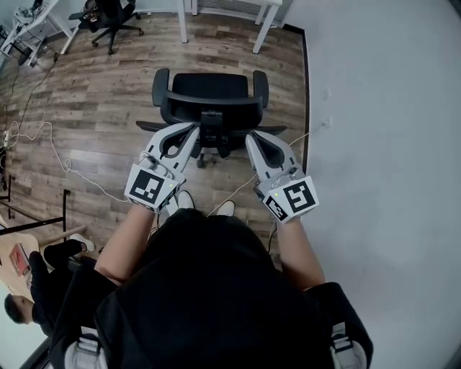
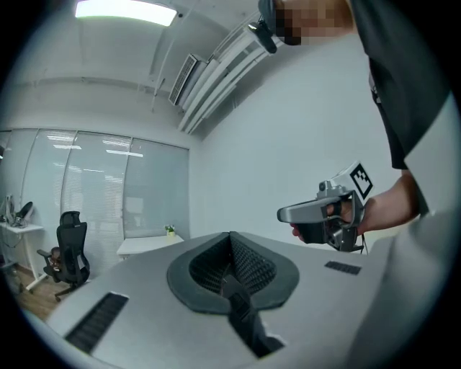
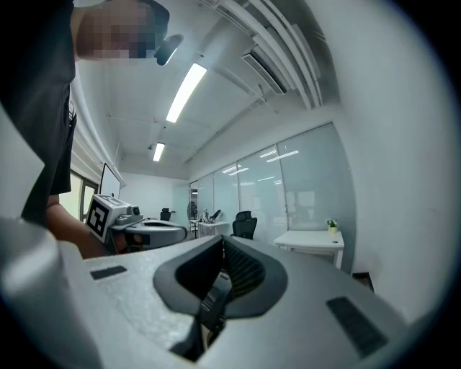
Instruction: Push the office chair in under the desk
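Both claws closed on nothing: left gripper (image 1: 192,131), right gripper (image 1: 251,138), tips low behind the office chair (image 1: 209,90); contact unclear. Chair stands short of the desk (image 1: 265,25) legs, wall (image 1: 382,108) alongside. White cable (image 1: 54,151) left on floor. Second chair (image 1: 108,18) far back.

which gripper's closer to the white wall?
Right. The right gripper hangs on the side of the office chair nearest the white wall; the left gripper hangs on its other side, farther off.
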A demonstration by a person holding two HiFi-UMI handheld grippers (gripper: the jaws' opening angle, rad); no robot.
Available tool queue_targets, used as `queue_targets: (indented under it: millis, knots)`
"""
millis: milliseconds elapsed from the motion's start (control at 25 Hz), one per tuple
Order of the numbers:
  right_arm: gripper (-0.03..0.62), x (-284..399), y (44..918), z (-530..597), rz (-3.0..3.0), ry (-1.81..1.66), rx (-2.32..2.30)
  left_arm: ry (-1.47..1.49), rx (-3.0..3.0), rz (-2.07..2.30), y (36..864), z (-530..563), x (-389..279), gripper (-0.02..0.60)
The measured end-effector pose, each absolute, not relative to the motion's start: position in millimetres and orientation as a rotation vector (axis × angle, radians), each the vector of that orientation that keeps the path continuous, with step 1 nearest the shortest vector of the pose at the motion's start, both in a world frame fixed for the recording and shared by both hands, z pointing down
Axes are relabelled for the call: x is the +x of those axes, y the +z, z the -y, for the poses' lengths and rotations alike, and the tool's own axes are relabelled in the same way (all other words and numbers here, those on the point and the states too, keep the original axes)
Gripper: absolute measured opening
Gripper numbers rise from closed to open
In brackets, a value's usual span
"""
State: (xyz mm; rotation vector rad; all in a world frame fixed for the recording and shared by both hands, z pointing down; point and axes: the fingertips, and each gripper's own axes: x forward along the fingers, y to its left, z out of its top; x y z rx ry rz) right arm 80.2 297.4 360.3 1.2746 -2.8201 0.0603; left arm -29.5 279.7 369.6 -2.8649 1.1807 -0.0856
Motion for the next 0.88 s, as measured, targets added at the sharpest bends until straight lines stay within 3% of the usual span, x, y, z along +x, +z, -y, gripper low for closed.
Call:
queue_targets:
  millis: [560,880]
  knots:
    - [0.006,97.0,414.4,-297.9,2.816,0.228,1.092,-0.328,-2.806,-1.270,413.5,-289.9,-21.3,0.025]
    - [0.038,97.1,462.1,-289.9,2.695,0.296,0.937,-0.677,-2.719,-1.282,459.5,-281.7,-46.4,0.089]
